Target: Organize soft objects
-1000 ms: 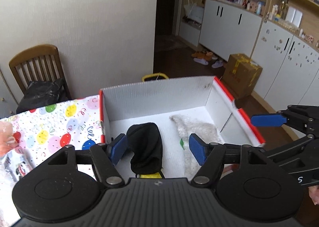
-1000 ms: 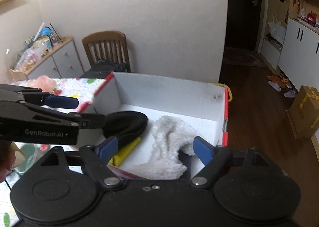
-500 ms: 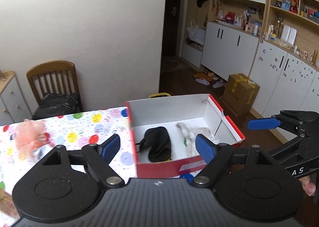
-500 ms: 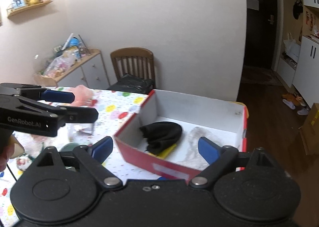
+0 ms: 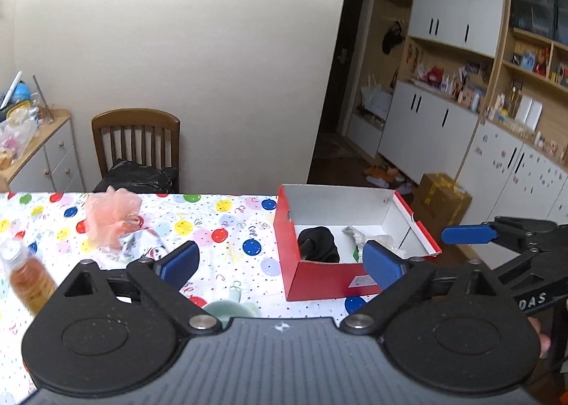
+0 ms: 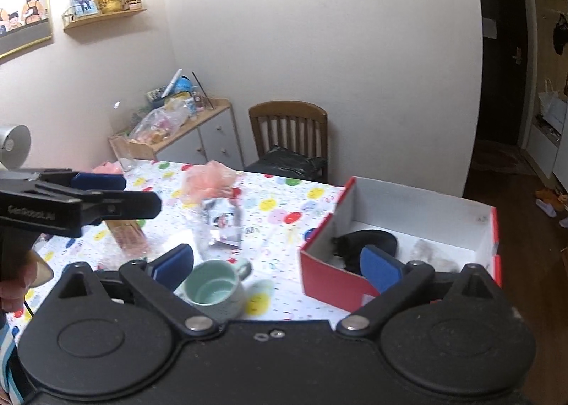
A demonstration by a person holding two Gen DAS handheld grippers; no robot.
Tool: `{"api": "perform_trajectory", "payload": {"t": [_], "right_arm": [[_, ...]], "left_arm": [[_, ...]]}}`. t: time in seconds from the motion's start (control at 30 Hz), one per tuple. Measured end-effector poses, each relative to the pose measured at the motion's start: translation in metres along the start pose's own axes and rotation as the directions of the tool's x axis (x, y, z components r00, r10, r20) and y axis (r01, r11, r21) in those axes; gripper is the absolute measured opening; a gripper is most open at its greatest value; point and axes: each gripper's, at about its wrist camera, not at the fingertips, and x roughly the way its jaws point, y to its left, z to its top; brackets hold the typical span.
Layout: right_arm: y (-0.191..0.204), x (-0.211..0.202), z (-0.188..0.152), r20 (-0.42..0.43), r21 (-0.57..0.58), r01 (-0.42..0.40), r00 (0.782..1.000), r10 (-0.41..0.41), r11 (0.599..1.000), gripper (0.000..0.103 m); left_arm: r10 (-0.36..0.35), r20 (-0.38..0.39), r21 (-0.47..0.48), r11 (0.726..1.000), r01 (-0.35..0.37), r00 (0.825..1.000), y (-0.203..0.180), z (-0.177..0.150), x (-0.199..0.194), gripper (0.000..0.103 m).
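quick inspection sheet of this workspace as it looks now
surface: table under a balloon-print cloth
job's things: black soft item and pale fluffy item inside the red box; pink mesh pouf on the cloth
clutter: green mug, amber bottle, foil packet
grippers: left gripper and right gripper, jaws opening, nothing between them
cables: nothing seen
surroundings: wooden chair, cardboard carton on the floor
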Motion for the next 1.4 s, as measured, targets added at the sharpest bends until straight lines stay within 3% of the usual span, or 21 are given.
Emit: {"api": "perform_trajectory", "payload": {"t": [0.37,0.73,0.93,1.1,1.3,1.4], "right_arm": [[0.051,0.014,-0.016,-0.012,0.030,-0.032,0.999,0.033,0.999,0.101],[0.101,0.046,-0.035,-0.090,0.031,-0.054,0.994,0.056,0.998,0.101],[0.130,0.074,-0.042,-0.149,0.013,-0.059,0.987,0.060,0.998,0.101],[0.160,0.099,-0.041,-0.181,-0.035,-0.076,0.981,0.069,0.996,0.100],[0.197,0.139,-0.036,-0.243,-0.097,-0.125,0.965,0.098,0.988,0.092],[0.216,0.161,-0.033,-0.279,-0.118,-0.161,0.952,0.123,0.980,0.091]], "left_arm": [[0.054,0.024,-0.108,0.993,-0.051,0.998,0.067,-0.042,-0.049,0.103],[0.178,-0.072,-0.187,0.964,-0.189,0.981,0.154,-0.105,-0.060,0.103],[0.209,-0.122,-0.116,0.968,-0.223,0.970,0.179,-0.136,-0.049,0.103],[0.153,-0.150,-0.051,0.985,-0.162,0.977,0.183,-0.154,-0.033,0.103],[0.186,-0.163,-0.029,0.981,-0.193,0.969,0.198,-0.171,-0.017,0.103],[0.173,-0.153,-0.009,0.984,-0.176,0.973,0.207,-0.174,-0.011,0.103]]}}
